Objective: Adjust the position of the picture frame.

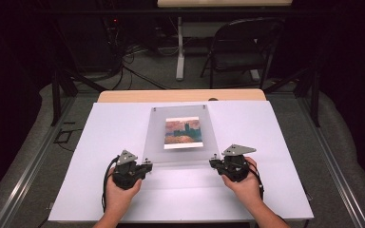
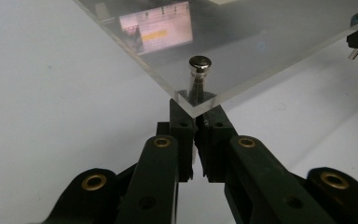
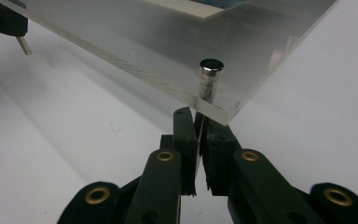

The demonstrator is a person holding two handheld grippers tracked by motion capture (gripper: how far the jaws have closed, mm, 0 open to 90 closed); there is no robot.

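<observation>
A clear acrylic frame (image 1: pixel 180 148) holding a small painting print (image 1: pixel 183 133) lies on the white board (image 1: pixel 104 137), its near edge raised a little. At each near corner a metal pin passes through the panel. My left gripper (image 1: pixel 148 164) is at the near left corner. In the left gripper view its jaws (image 2: pixel 196 106) are shut on the shaft of the left pin (image 2: pixel 199 64) under the panel. At the near right corner my right gripper (image 1: pixel 214 163) is shut the same way (image 3: pixel 198 122) on the right pin (image 3: pixel 211 67).
The board covers a wooden table (image 1: pixel 123 96). Beyond the table stand a black folding chair (image 1: pixel 240 47) and a white table leg (image 1: pixel 180 52), with cables (image 1: pixel 133 71) on the floor. Two more pins hold the frame's far corners (image 1: pixel 155 109).
</observation>
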